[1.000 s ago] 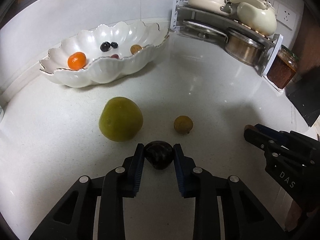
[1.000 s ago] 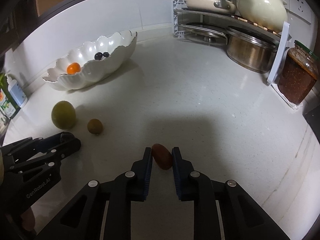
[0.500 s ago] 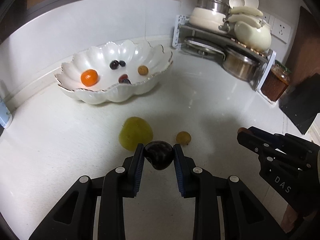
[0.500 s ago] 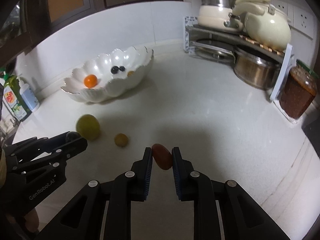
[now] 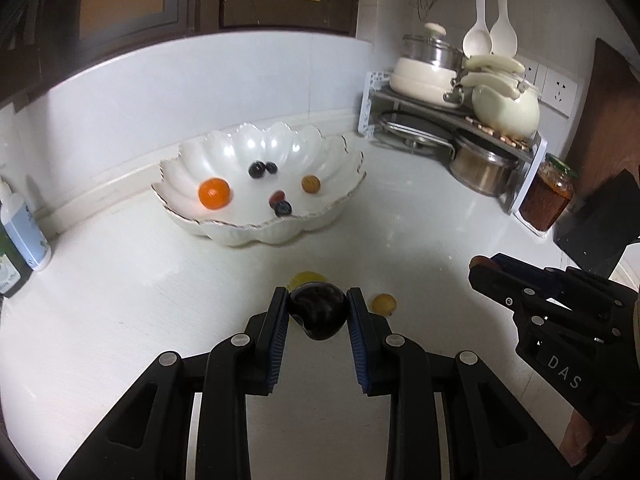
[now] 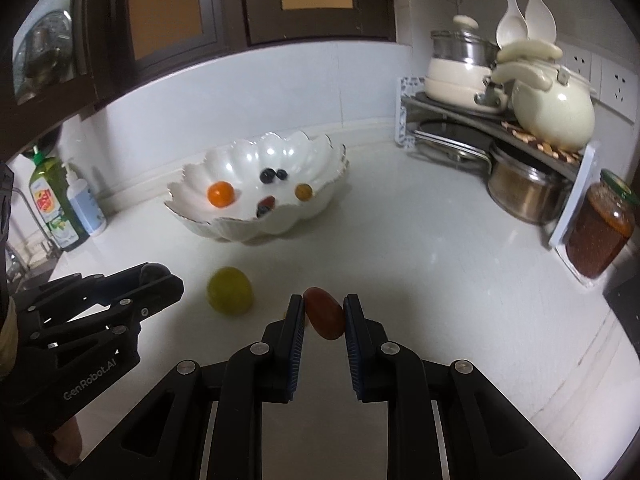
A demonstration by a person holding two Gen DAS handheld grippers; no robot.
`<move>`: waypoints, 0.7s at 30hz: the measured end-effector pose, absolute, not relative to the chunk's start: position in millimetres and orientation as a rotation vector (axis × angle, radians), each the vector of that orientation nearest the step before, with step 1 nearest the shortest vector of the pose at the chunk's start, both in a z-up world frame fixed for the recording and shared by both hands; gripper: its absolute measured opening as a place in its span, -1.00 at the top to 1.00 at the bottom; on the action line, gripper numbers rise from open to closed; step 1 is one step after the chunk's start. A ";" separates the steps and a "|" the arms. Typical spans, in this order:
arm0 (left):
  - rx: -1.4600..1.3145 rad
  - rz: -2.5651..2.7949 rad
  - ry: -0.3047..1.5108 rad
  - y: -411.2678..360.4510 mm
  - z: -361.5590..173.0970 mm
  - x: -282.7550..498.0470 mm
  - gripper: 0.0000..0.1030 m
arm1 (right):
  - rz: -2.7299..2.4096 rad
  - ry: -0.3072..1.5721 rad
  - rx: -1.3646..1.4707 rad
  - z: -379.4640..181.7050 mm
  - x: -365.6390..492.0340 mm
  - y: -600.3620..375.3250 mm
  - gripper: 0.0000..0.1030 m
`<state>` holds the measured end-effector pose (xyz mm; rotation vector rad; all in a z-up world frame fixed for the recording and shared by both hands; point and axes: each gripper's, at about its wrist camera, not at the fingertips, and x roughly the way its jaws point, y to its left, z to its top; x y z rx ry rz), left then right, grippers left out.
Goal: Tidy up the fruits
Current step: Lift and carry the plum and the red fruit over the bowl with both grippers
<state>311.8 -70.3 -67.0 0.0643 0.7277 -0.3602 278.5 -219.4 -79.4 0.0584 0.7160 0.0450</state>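
My left gripper (image 5: 318,312) is shut on a dark, almost black fruit (image 5: 318,314), held above the white counter. My right gripper (image 6: 324,314) is shut on a small reddish-brown fruit (image 6: 325,314), also lifted off the counter. A white scalloped bowl (image 5: 224,228) (image 6: 236,230) stands further back with an orange (image 5: 214,198), dark berries (image 5: 262,169) and a small tan fruit (image 5: 310,184) inside. A yellow-green round fruit (image 6: 229,290) lies on the counter; in the left wrist view it is mostly hidden behind the held fruit. A small tan fruit (image 5: 384,304) lies beside it.
A metal rack (image 5: 460,120) with pots, lids and a cream kettle fills the back right corner, with a jar of red sauce (image 6: 600,232) beside it. Bottles (image 6: 64,208) stand at the far left by the wall. A white backsplash and dark cabinets run behind.
Both grippers have risen with their fruits and tilted up, so the bowl and counter fruits look smaller and lower, and the wall cabinets have come into view.
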 end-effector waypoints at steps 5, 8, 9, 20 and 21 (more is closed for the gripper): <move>0.057 -0.348 0.693 -59.3 -54.9 310.6 0.43 | 0.065 0.689 0.063 -67.6 282.2 -210.1 0.59; 0.059 -0.342 0.663 -52.1 -46.8 311.2 0.43 | 0.070 0.668 0.065 -60.9 284.1 -204.9 0.58; 0.061 -0.334 0.650 -49.6 -43.1 311.7 0.43 | 0.070 0.662 0.066 -59.2 284.0 -203.7 0.58; 0.063 -0.309 0.558 -32.7 -14.9 319.9 0.43 | 0.095 0.588 0.075 -33.1 296.3 -187.0 0.58; 0.061 -0.306 0.553 -31.6 -12.7 321.0 0.43 | 0.100 0.580 0.073 -30.2 297.7 -185.4 0.58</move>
